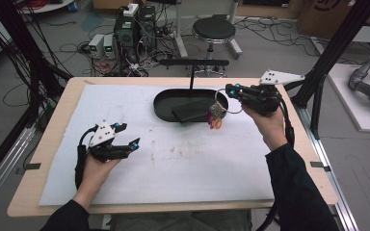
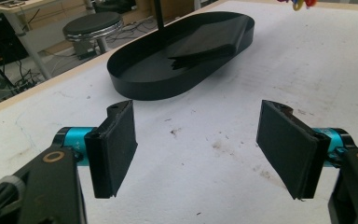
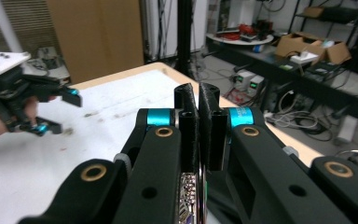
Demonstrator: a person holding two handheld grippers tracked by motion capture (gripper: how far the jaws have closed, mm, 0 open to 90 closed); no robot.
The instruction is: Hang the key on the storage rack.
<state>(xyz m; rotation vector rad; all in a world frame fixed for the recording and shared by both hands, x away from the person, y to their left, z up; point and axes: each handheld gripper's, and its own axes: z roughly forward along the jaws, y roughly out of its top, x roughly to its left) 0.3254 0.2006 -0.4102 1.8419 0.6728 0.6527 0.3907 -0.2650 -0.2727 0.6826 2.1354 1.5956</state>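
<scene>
My right gripper (image 1: 229, 90) is shut on a metal key ring (image 1: 223, 102) with colourful tags (image 1: 215, 118) hanging from it, held in the air over the right end of a black oval tray (image 1: 161, 113). In the right gripper view the jaws (image 3: 199, 100) are pressed together with metal of the ring (image 3: 189, 191) between them. A flat black pad (image 1: 190, 113) lies tilted in the tray. My left gripper (image 1: 127, 134) hovers open and empty over the white mat, its pads (image 2: 116, 144) wide apart, facing the tray (image 2: 135, 88).
A thin black post with a horizontal bar (image 1: 194, 62) rises from the tray's far side. The white mat (image 1: 183, 163) covers most of the wooden table. Behind the table stand a round stool (image 1: 214, 30) and electronics with cables (image 1: 125, 38). A black frame post (image 1: 335, 48) rises at the right.
</scene>
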